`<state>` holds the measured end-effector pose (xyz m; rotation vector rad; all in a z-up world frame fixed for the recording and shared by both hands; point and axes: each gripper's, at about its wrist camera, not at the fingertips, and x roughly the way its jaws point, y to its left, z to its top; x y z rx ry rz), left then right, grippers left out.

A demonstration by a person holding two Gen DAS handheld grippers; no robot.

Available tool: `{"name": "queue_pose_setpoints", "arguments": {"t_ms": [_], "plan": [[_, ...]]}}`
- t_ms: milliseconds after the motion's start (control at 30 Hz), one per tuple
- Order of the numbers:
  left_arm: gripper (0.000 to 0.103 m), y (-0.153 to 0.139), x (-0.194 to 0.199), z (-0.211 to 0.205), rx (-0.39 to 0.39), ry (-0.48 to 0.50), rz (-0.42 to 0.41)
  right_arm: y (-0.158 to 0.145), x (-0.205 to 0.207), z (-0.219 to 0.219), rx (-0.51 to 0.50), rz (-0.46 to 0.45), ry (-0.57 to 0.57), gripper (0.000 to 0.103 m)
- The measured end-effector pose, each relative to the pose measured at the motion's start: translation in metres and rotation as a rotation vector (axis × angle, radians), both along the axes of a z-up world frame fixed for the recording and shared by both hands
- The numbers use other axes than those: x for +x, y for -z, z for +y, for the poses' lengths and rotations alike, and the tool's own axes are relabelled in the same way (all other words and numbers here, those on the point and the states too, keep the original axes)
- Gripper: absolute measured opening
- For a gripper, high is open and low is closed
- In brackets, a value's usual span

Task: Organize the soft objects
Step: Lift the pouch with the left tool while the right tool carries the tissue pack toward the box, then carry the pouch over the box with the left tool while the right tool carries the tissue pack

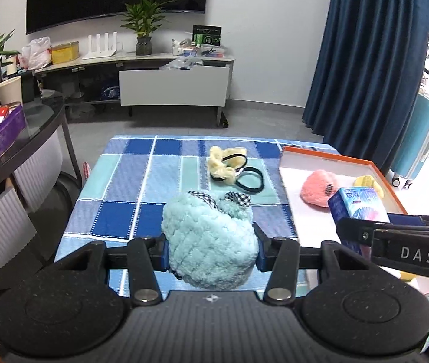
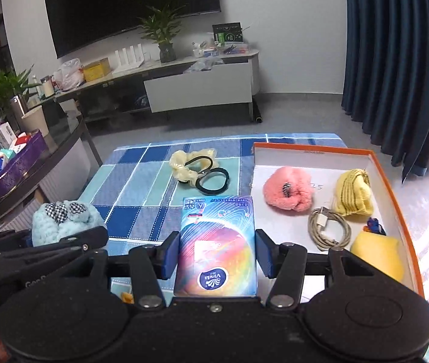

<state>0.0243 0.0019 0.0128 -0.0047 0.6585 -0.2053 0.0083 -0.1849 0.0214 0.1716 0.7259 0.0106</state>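
Observation:
My left gripper [image 1: 211, 249] is shut on a fluffy light-blue plush [image 1: 210, 242] with checked bows, held above the blue checked tablecloth [image 1: 129, 187]. The same plush [image 2: 63, 222] shows at the left edge of the right wrist view. My right gripper [image 2: 216, 257] is shut on a colourful tissue pack [image 2: 217, 242], also seen from the side as a blue pack [image 1: 358, 208]. The orange-rimmed white box [image 2: 396, 187] on the right holds a pink plush [image 2: 287, 192], a yellow knitted piece [image 2: 353, 196], a coiled cable [image 2: 329, 231] and a yellow soft toy [image 2: 378, 254].
A cream scrunchie [image 2: 188, 163] and a black hair band [image 2: 213, 181] lie on the cloth near its far edge. A dark glass table [image 1: 33, 127] with a purple basket stands to the left. Blue curtains [image 1: 365, 60] hang at the right, and a TV bench [image 1: 142, 69] is behind.

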Motion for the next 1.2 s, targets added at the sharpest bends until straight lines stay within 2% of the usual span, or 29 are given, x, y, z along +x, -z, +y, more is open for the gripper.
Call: {"name": "queue_pose_setpoints", "arguments": {"t_ms": [500,1200], "plan": [[0.049,-0.009,-0.020,-0.027,0.002,0.044,-0.029,-0.009,-0.029,-0.026,-0.011,-0.041,0.034,0.063],[0.049,-0.017,-0.026,-0.070,0.001,0.151,-0.058,-0.019,-0.055,-0.077,0.003,-0.074,0.153,0.063]]}}
